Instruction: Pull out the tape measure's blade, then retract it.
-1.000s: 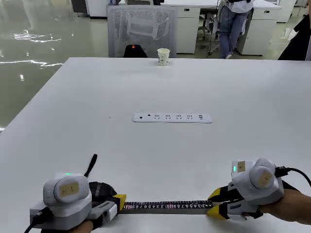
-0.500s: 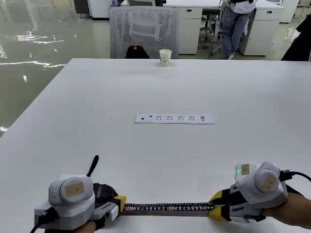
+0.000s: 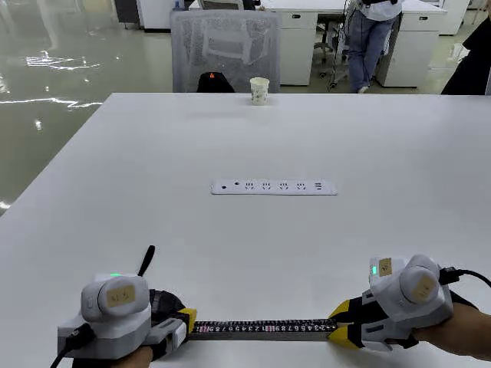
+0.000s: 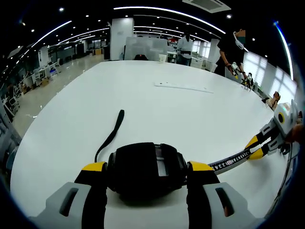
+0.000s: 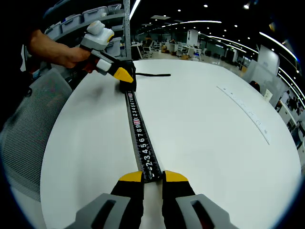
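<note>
Spanning the near edge of the table (image 3: 230, 253), the blade (image 3: 265, 328) is shown drawn out flat along a 9-to-3 o'clock axis in the head view. Its case (image 4: 147, 169) is clamped between the jaws of the left gripper (image 3: 182, 326) at 9 o'clock. The blade tip is pinched in the nearly closed right gripper (image 5: 153, 177) at 3 o'clock. Retraction is judged to call for right-gripper travel toward 9 o'clock, along the blade. A power strip (image 3: 273, 186) lies at 12 o'clock.

The desk (image 3: 245, 138) is viewed from above, behind the left gripper (image 3: 186, 322) and right gripper (image 3: 339, 325); each gripper view is set low, close along its jaws; the blade (image 3: 261, 328) is shared by all.
</note>
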{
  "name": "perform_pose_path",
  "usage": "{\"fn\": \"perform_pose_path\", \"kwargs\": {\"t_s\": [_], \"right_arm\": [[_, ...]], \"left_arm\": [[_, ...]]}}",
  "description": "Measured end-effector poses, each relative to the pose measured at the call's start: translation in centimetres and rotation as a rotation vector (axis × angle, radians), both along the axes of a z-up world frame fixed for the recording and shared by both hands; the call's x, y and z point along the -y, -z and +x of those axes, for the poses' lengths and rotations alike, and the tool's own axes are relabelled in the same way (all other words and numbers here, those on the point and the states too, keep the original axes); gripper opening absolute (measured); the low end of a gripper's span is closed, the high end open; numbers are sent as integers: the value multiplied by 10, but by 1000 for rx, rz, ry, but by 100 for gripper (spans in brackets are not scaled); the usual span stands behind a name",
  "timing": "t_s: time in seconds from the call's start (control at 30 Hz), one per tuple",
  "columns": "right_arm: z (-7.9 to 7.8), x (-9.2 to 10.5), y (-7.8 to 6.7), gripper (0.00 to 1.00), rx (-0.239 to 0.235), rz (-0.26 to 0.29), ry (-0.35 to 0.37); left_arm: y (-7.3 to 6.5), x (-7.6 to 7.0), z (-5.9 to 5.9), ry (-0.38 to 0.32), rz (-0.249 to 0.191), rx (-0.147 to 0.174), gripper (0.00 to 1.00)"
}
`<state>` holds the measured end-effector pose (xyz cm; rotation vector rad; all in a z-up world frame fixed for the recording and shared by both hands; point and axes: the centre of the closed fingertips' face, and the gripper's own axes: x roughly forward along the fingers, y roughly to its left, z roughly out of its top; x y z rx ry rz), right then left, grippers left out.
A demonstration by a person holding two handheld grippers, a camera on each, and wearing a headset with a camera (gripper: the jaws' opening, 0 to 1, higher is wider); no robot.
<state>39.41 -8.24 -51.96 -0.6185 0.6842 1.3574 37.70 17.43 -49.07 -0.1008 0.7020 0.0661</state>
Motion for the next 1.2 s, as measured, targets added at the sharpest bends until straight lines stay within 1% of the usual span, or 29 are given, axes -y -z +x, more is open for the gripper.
{"fn": "perform_pose_path", "kwargs": {"t_s": [0.47, 0.57, 0.73, 0.93, 0.97, 1.03, 1.2], "right_arm": [[0, 0, 0, 10, 5, -6, 0], [-1, 0, 0, 10, 4, -6, -3], [-2, 1, 0, 10, 2, -9, -3], [-2, 1, 0, 10, -4, -8, 2], [-2, 1, 0, 10, -4, -7, 1], [-2, 0, 0, 10, -5, -7, 0], [-2, -1, 0, 10, -4, -7, -1]], "left_arm": [[1, 0, 0, -4, 13, -15, 62], [1, 0, -1, -1, 14, -36, 61], [1, -1, -2, 1, 20, -35, 60], [2, -1, -2, 4, 22, -45, 59], [2, -1, -3, 5, 28, -50, 59], [2, -1, -2, 5, 28, -45, 59], [2, -1, -1, 8, 28, -46, 58]]}}
